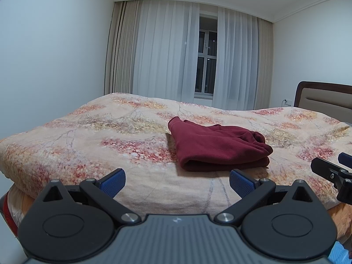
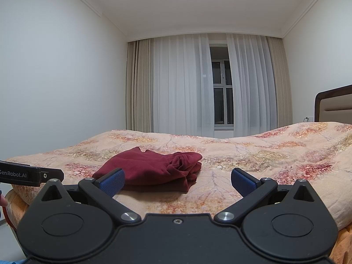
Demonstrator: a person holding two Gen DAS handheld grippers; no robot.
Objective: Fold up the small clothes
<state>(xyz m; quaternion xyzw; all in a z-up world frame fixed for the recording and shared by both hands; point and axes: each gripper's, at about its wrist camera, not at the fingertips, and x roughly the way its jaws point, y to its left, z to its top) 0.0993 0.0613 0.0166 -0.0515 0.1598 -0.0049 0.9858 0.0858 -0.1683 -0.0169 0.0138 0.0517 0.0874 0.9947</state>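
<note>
The garment lies a little right of the centre in the left wrist view, on the bedspread. It is a dark red piece of clothing, and it looks folded already: the layers are stacked, with a rounded fold edge along the near side and some bunched cloth at its right end. In the right wrist view the same garment sits left of the centre, partly behind one blue pad.

The left gripper is at the lower middle of its frame. Its fingers are spread wide and nothing is between them. The right gripper is in the same state, wide apart and empty. Both are held low near the front edge of the bed, apart from the garment, not touching it. This placing probably means that the person has let the cloth go and keeps the tools back, so the fold is not disturbed.

At the right edge of the left wrist view a part of the other gripper shows, so the two tools are side by side.

Behind the bed there are curtains with a dark window between them, and a headboard at the right edge.

The folding of this piece seems almost finished; perhaps the bunched end needs smoothing.
</note>
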